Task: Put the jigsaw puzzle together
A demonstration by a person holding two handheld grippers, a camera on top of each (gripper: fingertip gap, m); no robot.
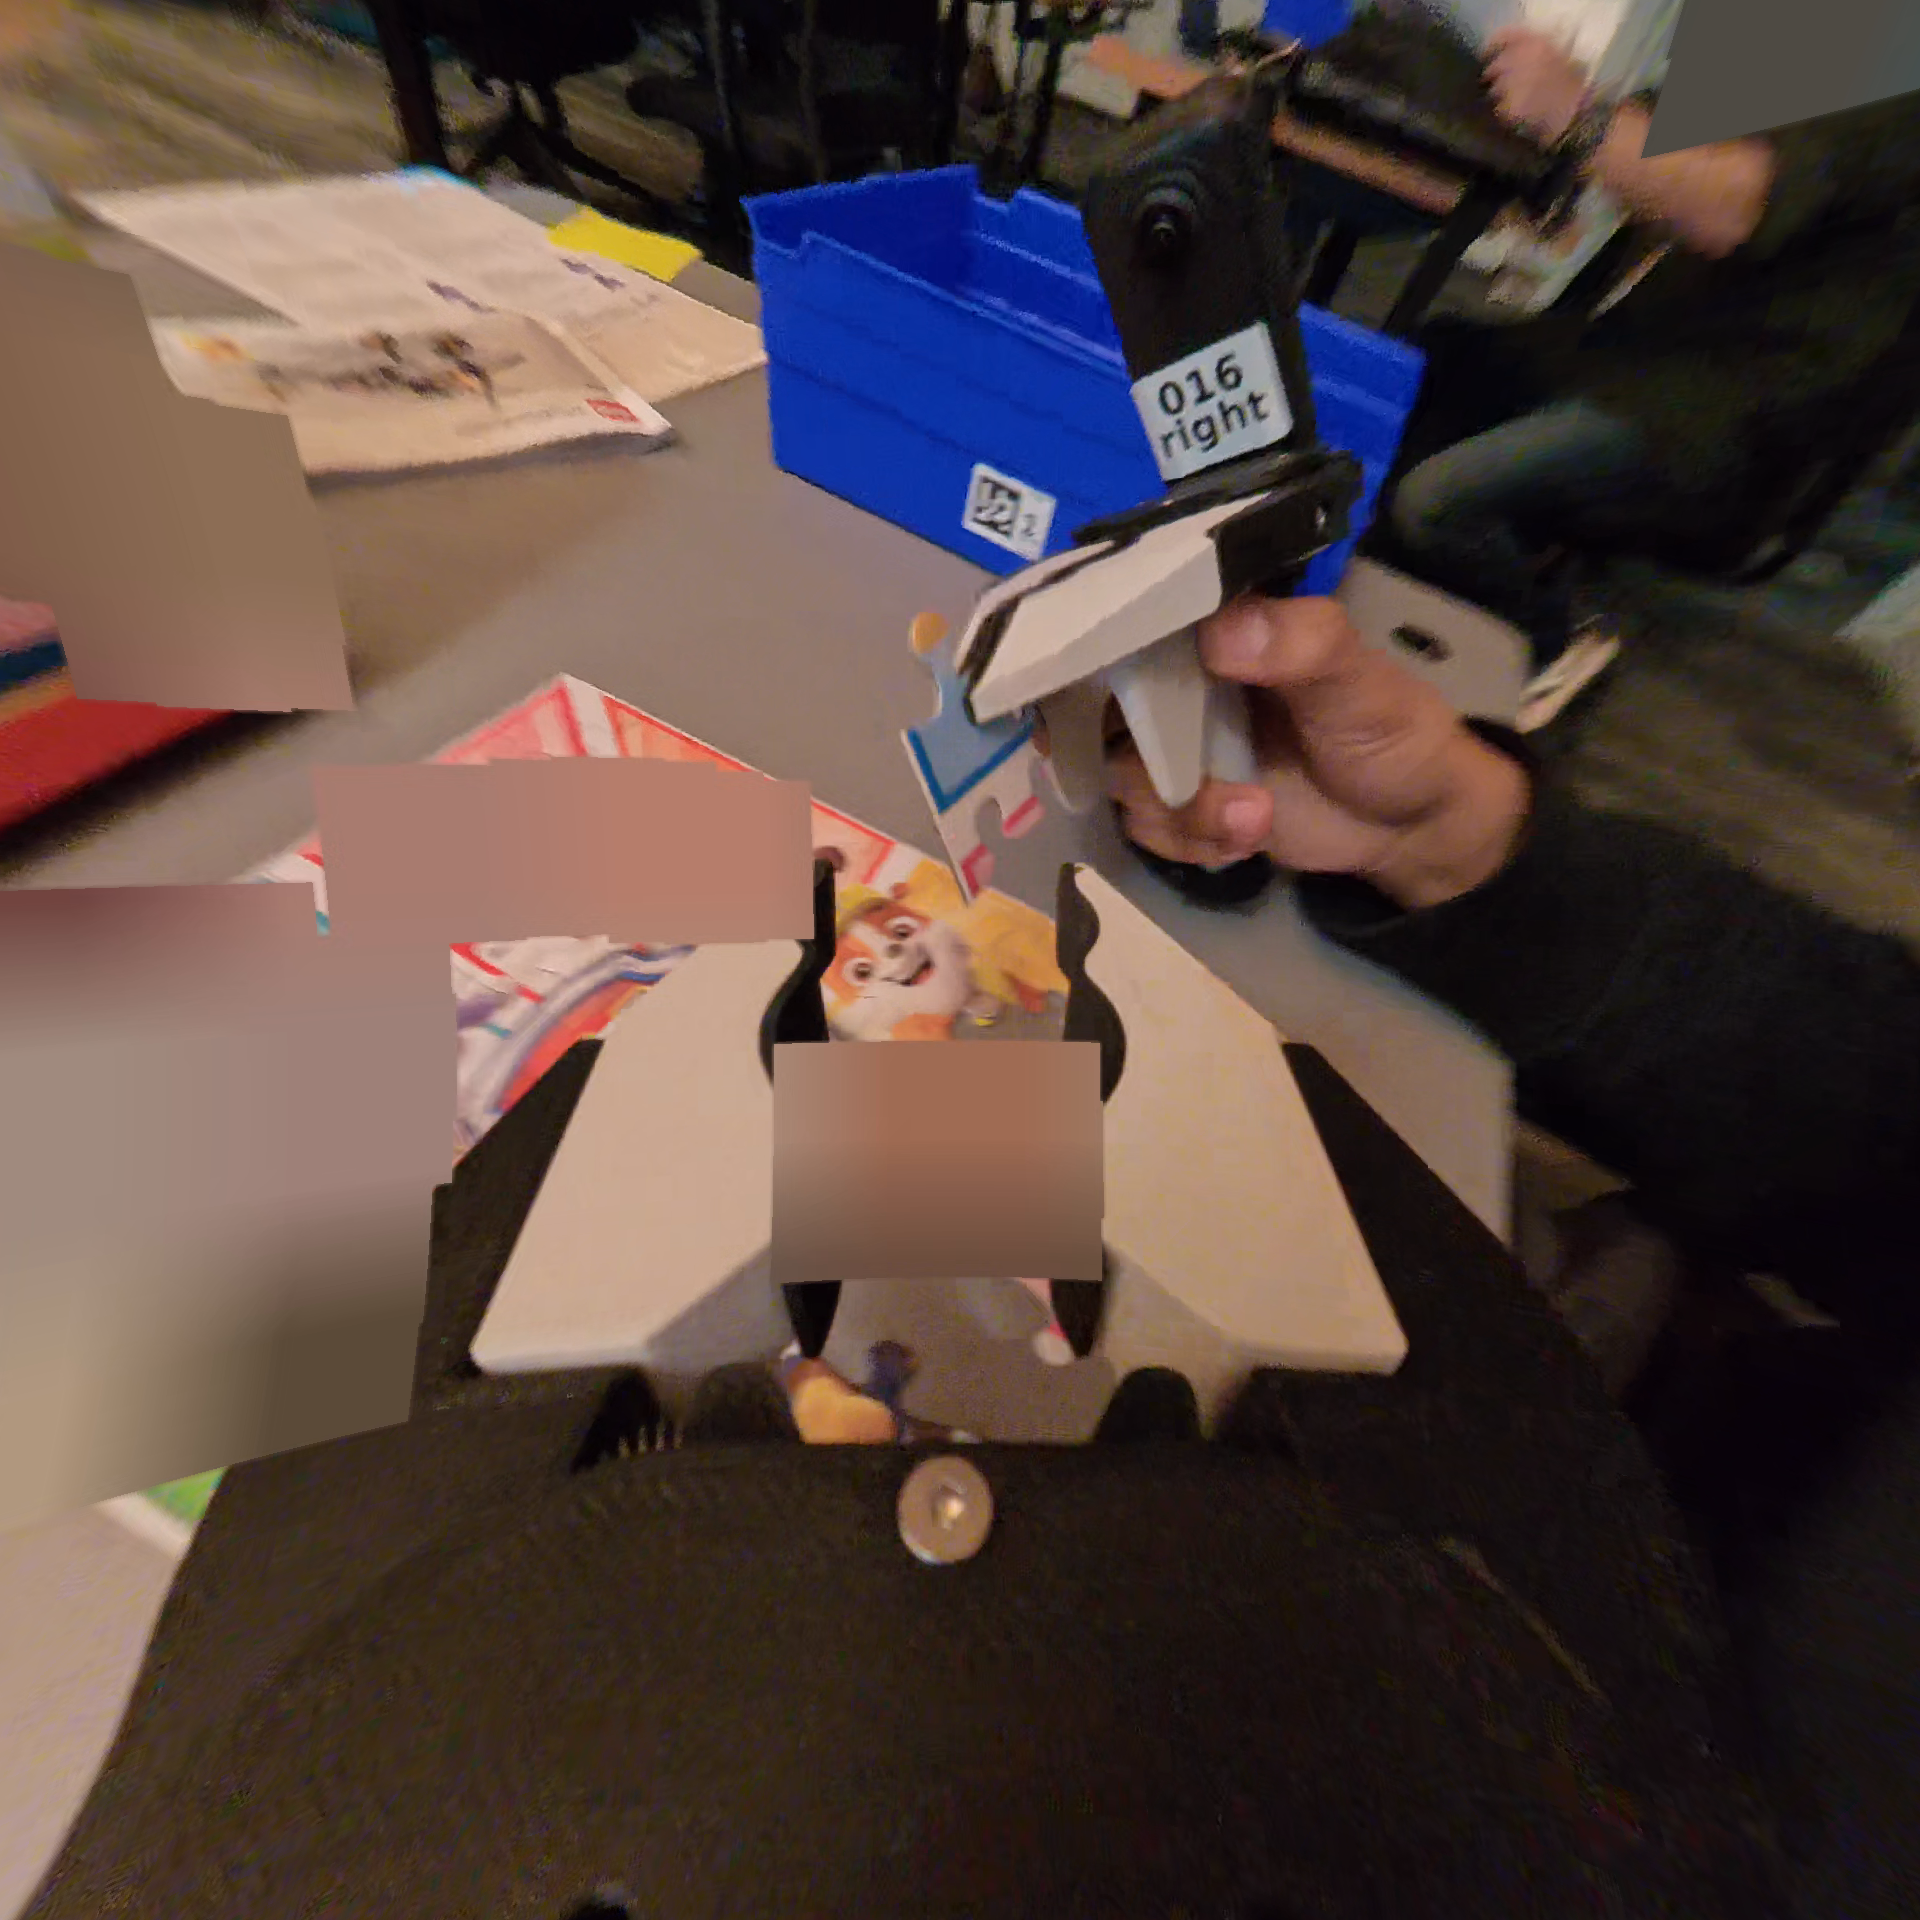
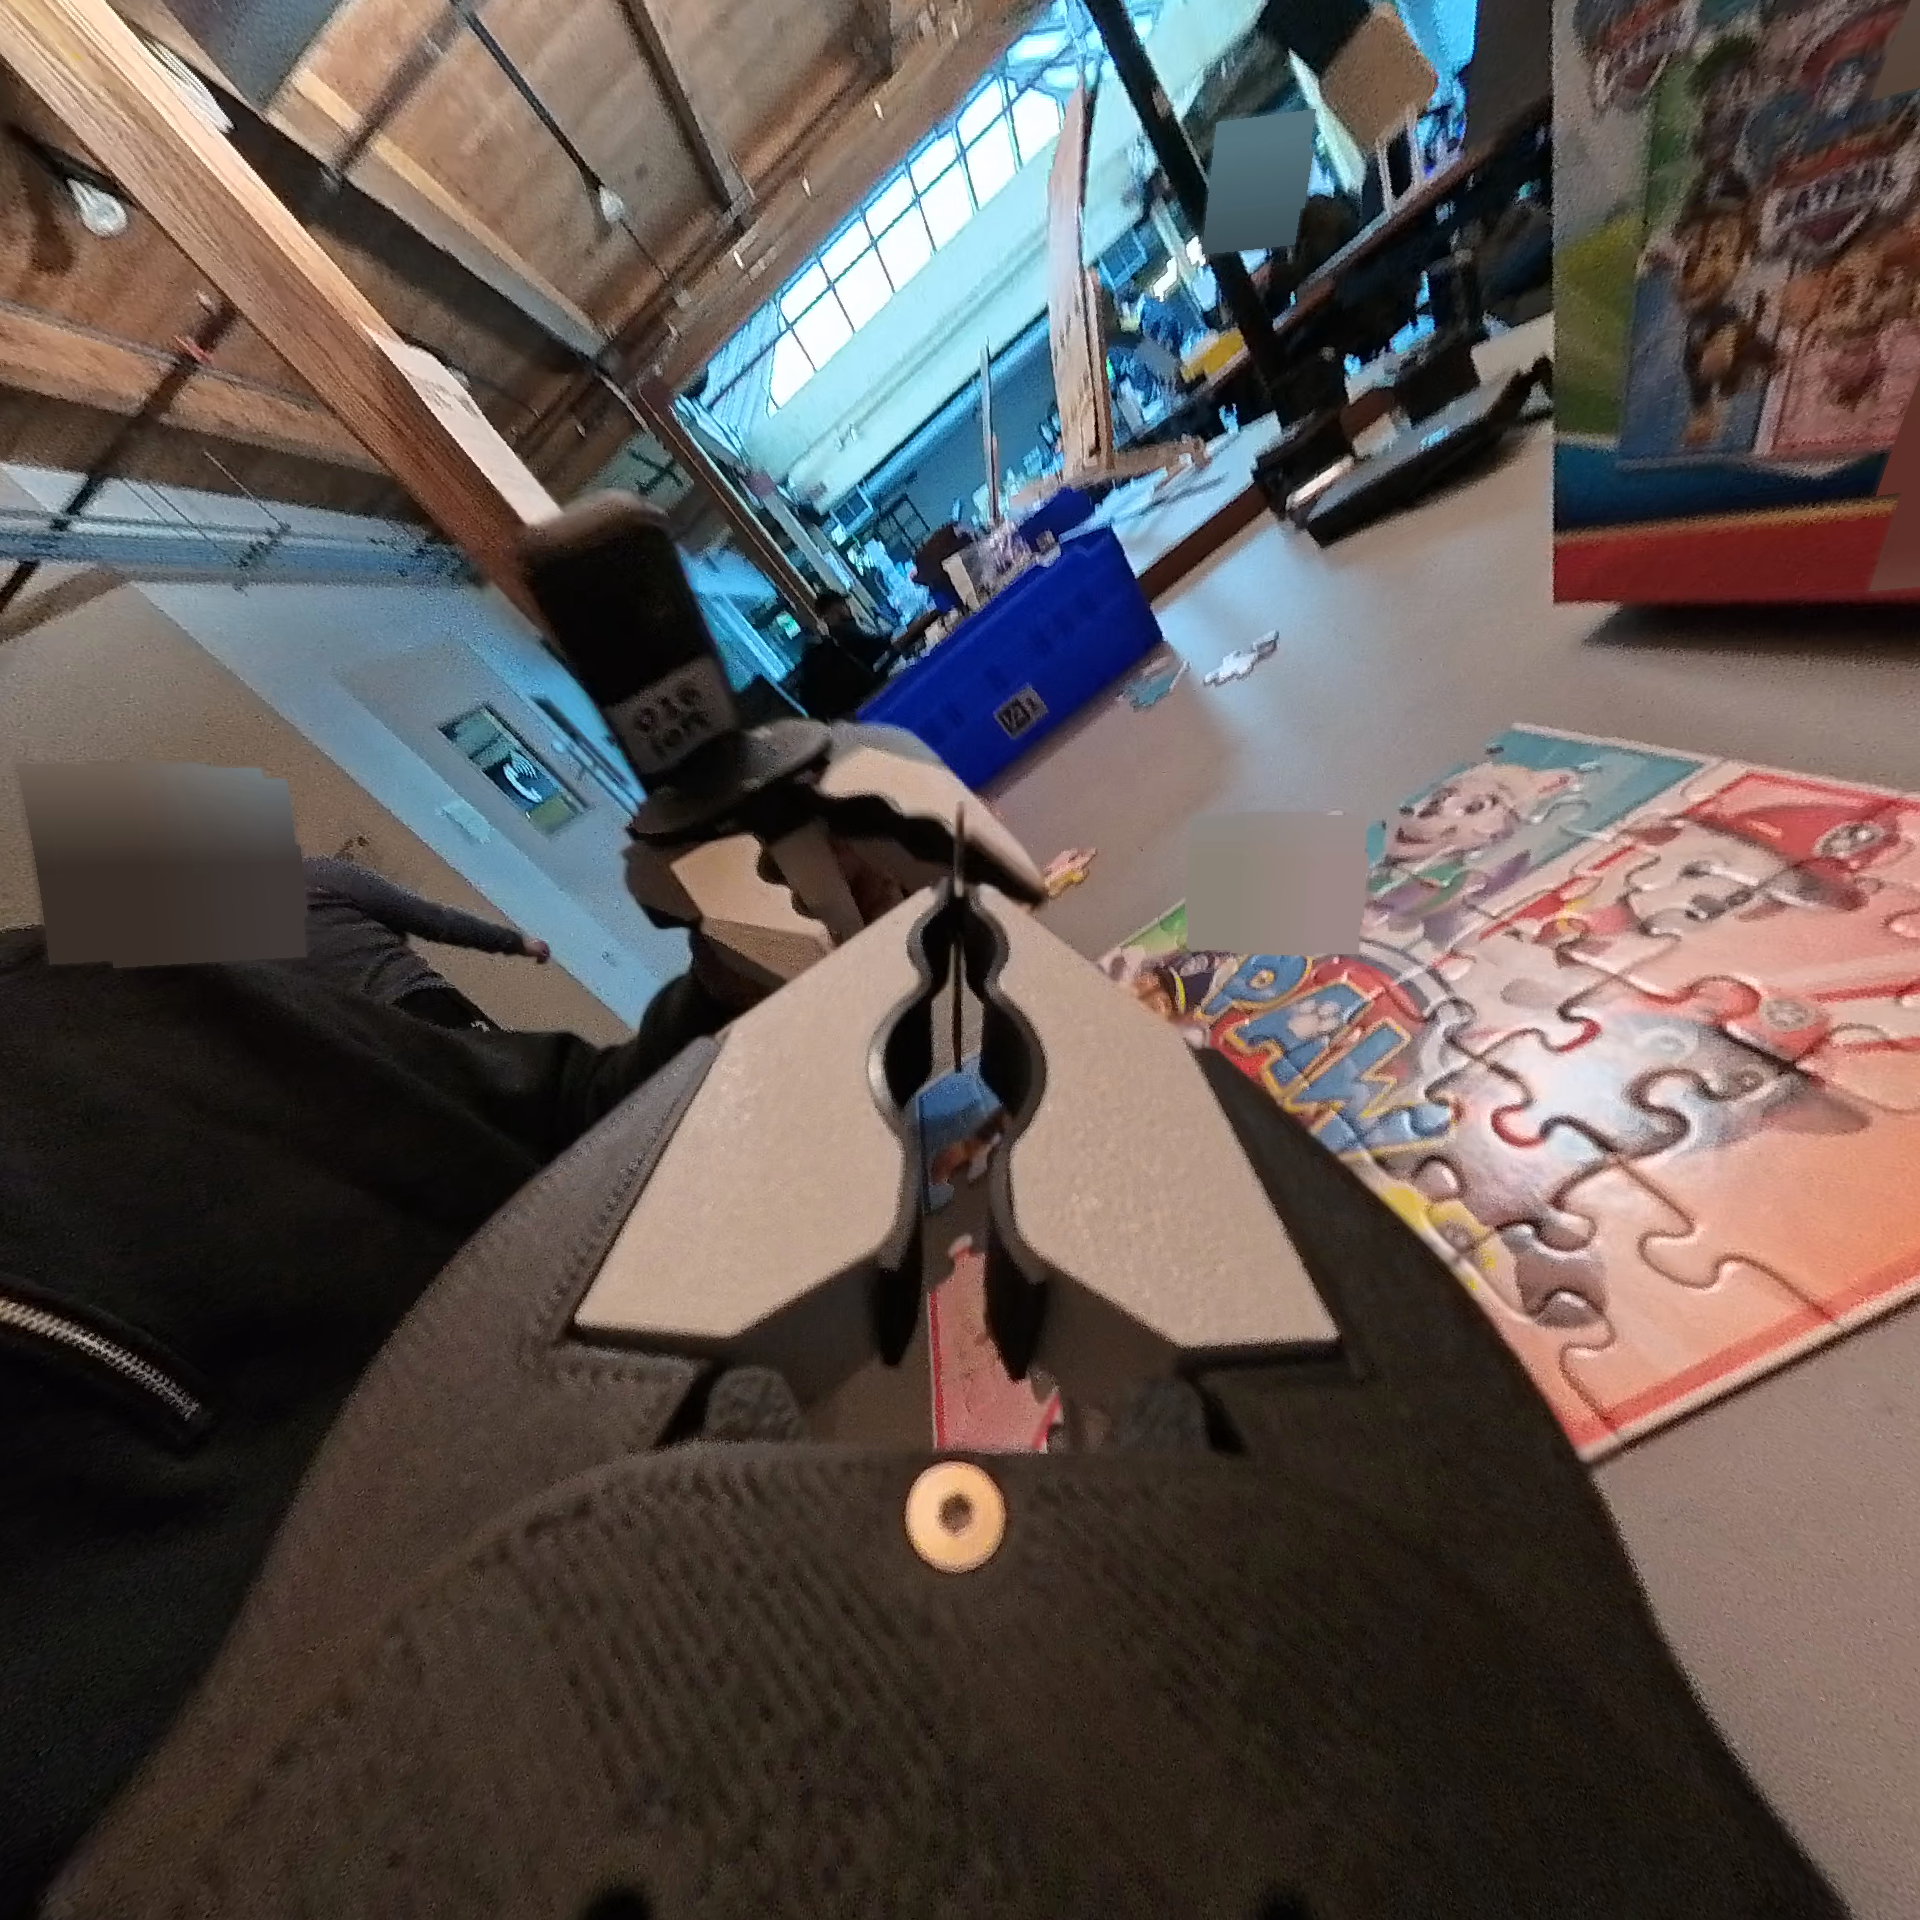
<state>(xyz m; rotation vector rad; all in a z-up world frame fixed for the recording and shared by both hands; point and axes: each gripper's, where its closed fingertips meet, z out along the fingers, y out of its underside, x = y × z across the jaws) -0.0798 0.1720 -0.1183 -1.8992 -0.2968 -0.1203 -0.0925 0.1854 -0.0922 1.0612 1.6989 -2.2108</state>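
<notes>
My right gripper [image 2: 956, 899] is shut on a jigsaw piece [image 2: 956, 1127], which I see edge-on between its pads. In the left wrist view the same gripper [image 1: 977, 675] holds that blue, white and red piece [image 1: 961, 764] in the air above the right edge of a partly built cartoon jigsaw [image 1: 935, 966]. My left gripper [image 1: 948, 883] is open, hovering low over the jigsaw with a cartoon dog showing between its fingers. A mosaic patch hides the lower part of the gap. The left gripper also shows in the right wrist view [image 2: 831, 831], just beyond the right one.
A blue bin [image 1: 935, 343] stands on the grey table [image 1: 623, 582] behind the jigsaw, with booklets [image 1: 416, 312] to its left. The right wrist view shows the jigsaw [image 2: 1558, 1091], the puzzle box [image 2: 1735, 312] and loose pieces [image 2: 1236, 665] near the bin [image 2: 1018, 665]. Only a small space, under 4 cm, lies between the two pairs of fingers.
</notes>
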